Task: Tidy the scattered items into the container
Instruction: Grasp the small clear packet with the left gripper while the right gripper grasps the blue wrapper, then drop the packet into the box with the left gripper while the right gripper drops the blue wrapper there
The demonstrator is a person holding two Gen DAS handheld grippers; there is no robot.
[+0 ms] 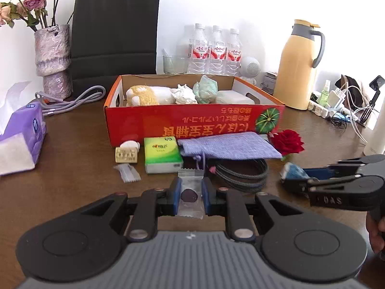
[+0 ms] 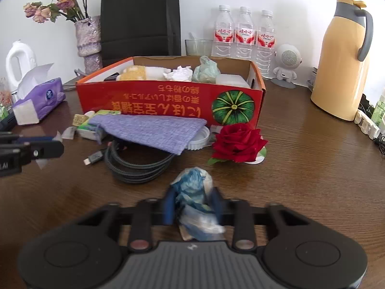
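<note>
A: How far along is the tidying?

B: Partly done. The red cardboard box (image 1: 192, 120) at the far middle of the brown wooden table (image 1: 79, 144) already holds a yellow plush toy (image 1: 144, 95), crumpled white paper (image 1: 184, 94), a pale green bag (image 1: 205, 89) and a white block (image 1: 234, 99).

A: And the grippers?

B: Both are holding something. The left gripper (image 1: 190, 196) is narrowed onto a clear sachet with a dark round piece inside (image 1: 190, 192), near the front edge. The right gripper (image 2: 193, 203) has closed on a crumpled blue and white wrapper (image 2: 195, 192); neither item is in the box yet.

A: What's left on the table?

B: Quite a lot, just in front of the box: a green tissue pack (image 1: 162, 154), a lilac knitted pouch (image 1: 228, 145), a coiled grey braided cable (image 1: 240, 173) partly under it, a red fabric rose (image 2: 238, 142) to the right, a white ribbed lid (image 2: 199, 139), a small beige block (image 1: 126, 155) and a clear plastic strip (image 1: 128, 172) on the left.

A: So?

B: I'd judge less than half finished.
</note>
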